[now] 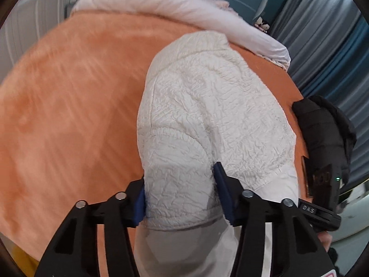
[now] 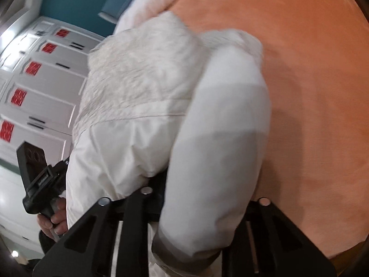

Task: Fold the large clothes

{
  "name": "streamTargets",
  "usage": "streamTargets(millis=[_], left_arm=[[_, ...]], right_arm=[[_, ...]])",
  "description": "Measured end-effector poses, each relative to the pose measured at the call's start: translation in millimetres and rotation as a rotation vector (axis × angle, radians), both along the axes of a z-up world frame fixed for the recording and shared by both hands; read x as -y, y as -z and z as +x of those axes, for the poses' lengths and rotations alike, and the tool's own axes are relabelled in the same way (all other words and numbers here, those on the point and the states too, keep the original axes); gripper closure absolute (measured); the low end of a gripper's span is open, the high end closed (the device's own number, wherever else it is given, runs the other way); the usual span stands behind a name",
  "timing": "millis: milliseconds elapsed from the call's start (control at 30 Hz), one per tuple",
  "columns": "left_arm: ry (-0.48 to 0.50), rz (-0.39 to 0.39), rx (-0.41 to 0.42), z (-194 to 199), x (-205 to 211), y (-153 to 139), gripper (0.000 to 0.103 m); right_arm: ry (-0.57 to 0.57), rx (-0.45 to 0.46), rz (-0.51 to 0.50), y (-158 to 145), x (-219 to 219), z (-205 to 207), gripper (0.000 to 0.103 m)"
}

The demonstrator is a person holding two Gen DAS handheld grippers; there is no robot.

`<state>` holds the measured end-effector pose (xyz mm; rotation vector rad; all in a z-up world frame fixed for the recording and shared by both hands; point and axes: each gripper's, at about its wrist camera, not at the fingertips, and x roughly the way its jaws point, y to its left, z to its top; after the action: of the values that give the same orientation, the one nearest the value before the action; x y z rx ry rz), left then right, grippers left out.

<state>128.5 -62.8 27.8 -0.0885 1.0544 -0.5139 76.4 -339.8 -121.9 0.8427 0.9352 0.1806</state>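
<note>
Left gripper [image 1: 180, 198] clamps the white jacket [image 1: 207, 106]; right gripper [image 2: 184, 198] grip hidden, cannot tell; keep both edges level over the orange bed [image 1: 69, 92].

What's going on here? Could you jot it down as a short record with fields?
Surface: orange blanket
Garment: white jacket, bunched up, lifted at the near end
Left gripper: blue pads pressed on a jacket fold
Right gripper: tips hidden under a jacket sleeve; grip not visible
Beyond the jacket: white bedding
Background: white cabinets with red marks, grey curtain
Folding: not yet neat
</note>
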Motion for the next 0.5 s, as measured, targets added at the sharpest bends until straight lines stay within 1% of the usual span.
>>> streamTargets(millis=[100, 167, 267, 300, 400, 500], left_arm=[[0.000, -0.012, 0.069, 12, -22, -19, 0.062], [-0.006, -0.016, 0.126, 22, -36, -35, 0.063], [-0.023, -0.019, 0.182, 39, -50, -52, 0.064], [-0.033, -0.015, 0.202, 47, -57, -57, 0.064], [-0.057, -0.002, 0.227, 70, -67, -62, 0.064], [-0.092, 0.010, 0.212, 97, -87, -51, 0.064]], right_arm=[[0.012, 0.087, -0.030, -22, -27, 13, 0.090], [0.007, 0.132, -0.058, -38, -42, 27, 0.090], [-0.016, 0.175, -0.107, -58, -64, 58, 0.091], [-0.027, 0.187, -0.125, -68, -67, 59, 0.091], [-0.041, 0.193, -0.142, -78, -61, 55, 0.090], [-0.062, 0.176, -0.170, -73, -59, 51, 0.090]])
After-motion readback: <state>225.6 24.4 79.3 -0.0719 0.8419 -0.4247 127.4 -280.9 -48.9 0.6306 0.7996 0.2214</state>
